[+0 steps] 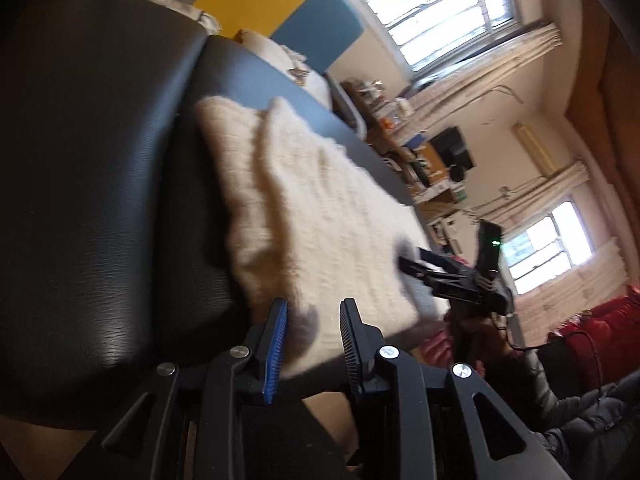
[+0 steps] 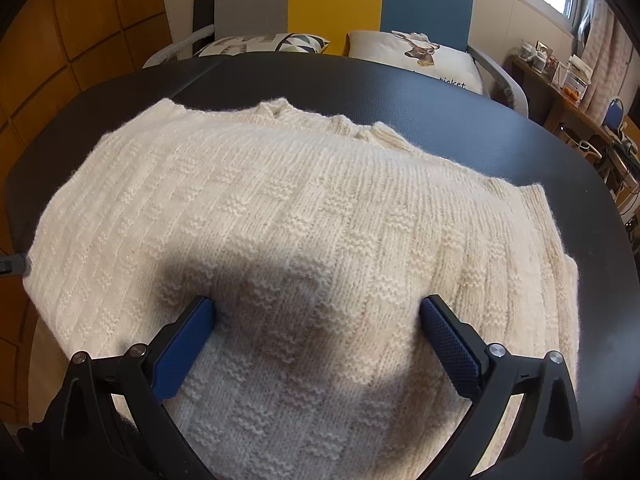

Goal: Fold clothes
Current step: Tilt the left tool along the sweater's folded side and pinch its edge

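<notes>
right wrist view shows our right gripper (image 2: pixel 316 316) spread wide, empty, above the cream sweater (image 2: pixel 280 208) lying on the black table (image 2: pixel 480 128). our left gripper (image 1: pixel 314 320), narrowly parted at the sweater's edge, grips nothing; closing there we might catch one layer and drag the fold crooked.

We see a cream chunky-knit wool sweater (image 2: pixel 304 208), fuzzy and ribbed, on a black table (image 2: pixel 500 140) with a smooth, faintly grained sheen. The black matt plastic grippers carry blue textured rubbery pads (image 2: pixel 452 348) and shiny metal rivets (image 1: pixel 388 353).
</notes>
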### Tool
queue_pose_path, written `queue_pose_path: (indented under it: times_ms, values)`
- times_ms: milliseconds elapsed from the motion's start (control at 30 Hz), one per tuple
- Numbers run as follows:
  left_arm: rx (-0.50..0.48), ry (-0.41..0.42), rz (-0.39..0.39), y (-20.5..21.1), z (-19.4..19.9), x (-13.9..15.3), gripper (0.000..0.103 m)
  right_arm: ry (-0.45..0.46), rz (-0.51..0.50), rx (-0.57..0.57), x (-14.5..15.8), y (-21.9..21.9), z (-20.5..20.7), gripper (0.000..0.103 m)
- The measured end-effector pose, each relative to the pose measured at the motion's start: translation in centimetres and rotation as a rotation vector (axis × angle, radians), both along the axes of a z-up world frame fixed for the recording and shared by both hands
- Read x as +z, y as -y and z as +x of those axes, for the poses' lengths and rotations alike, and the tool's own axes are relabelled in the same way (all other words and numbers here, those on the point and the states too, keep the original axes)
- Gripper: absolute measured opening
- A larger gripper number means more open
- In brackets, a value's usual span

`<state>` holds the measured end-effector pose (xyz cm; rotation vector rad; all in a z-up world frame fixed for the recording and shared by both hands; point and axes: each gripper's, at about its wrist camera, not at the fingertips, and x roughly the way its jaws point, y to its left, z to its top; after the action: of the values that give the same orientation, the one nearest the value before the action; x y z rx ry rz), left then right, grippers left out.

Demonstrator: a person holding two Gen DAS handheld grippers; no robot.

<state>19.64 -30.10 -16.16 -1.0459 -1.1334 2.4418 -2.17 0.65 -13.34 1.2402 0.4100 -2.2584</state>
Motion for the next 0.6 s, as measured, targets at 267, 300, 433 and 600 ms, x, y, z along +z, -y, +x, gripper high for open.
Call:
queue_pose_path:
  times_ms: [267,300,433,600]
  values:
    - [-0.131,0.039,-0.091,-1.6,-2.6,0.2,0.004,0.004,-0.075,0.067,2.7,1.6,1.2,0.103]
    - [-0.129,0.035,-0.080,-1.4,-2.3,0.4,0.004,0.004,-0.083,0.090,3.0,2.1,1.5,0.103]
    - [-0.135,0.010,-0.097,-1.3,-1.0,0.6,0.004,0.003,-0.107,0.180,4.0,4.1,2.7,0.103]
    - [-0.130,0.053,-0.058,-1.4,-1.4,-1.9,0.007,0.075,0.009,0.176,0.4,5.8,1.8,0.103]
